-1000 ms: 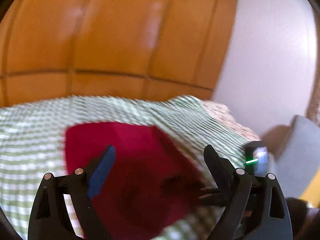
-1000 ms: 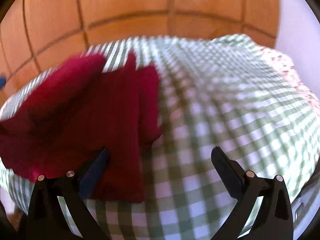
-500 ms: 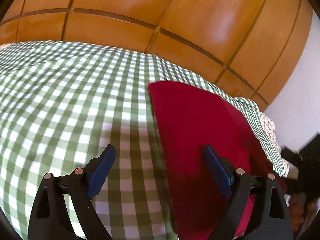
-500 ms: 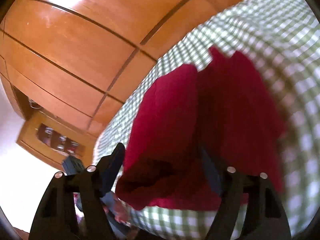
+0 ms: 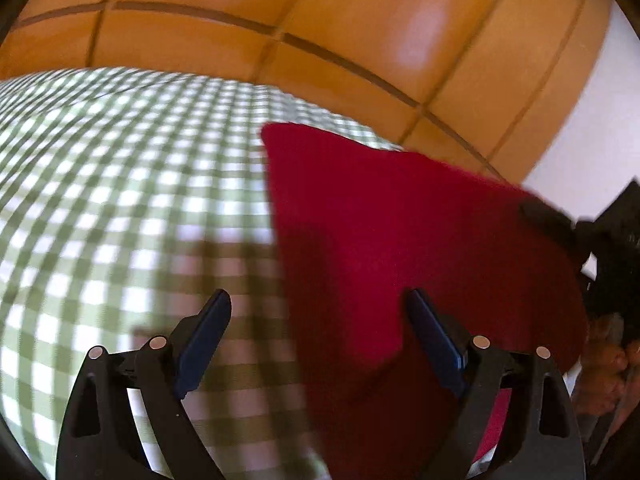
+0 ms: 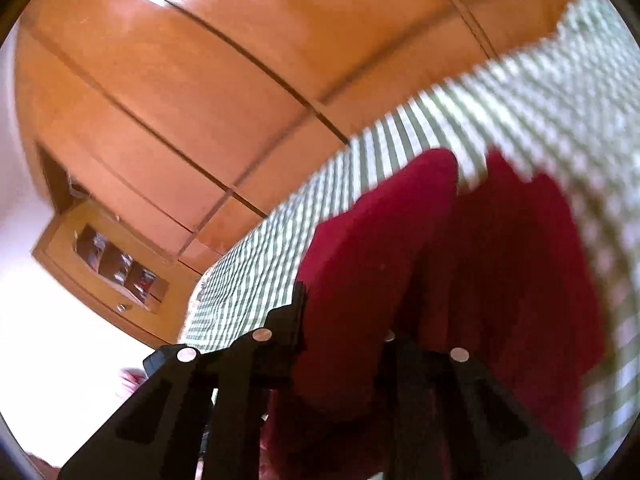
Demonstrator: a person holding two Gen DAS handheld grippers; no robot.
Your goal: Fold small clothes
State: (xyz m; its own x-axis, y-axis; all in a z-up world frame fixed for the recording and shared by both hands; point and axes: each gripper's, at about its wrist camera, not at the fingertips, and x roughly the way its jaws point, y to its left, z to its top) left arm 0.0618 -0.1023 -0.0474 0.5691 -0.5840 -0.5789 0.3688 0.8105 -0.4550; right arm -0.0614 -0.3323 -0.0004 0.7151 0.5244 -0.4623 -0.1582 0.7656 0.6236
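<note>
A dark red garment (image 5: 400, 248) lies on the green-and-white checked cloth (image 5: 120, 184), to the right in the left wrist view. My left gripper (image 5: 320, 344) is open, its right finger over the garment's left part and its left finger over bare cloth. In the right wrist view the red garment (image 6: 460, 280) is bunched up between my right gripper's fingers (image 6: 344, 320), which have closed in on a thick fold of it. The right fingertips are hidden by the fabric. The right gripper's black body (image 5: 600, 248) shows at the garment's far right edge.
An orange wooden panelled wardrobe (image 5: 320, 20) stands behind the cloth-covered surface. A white wall (image 5: 580, 120) is at the right. In the right wrist view a wooden shelf unit (image 6: 112, 264) with small items stands far left.
The right gripper has narrowed from open onto a bunched fold of the red garment. The left gripper stays open and has shifted slightly over the garment's left edge.
</note>
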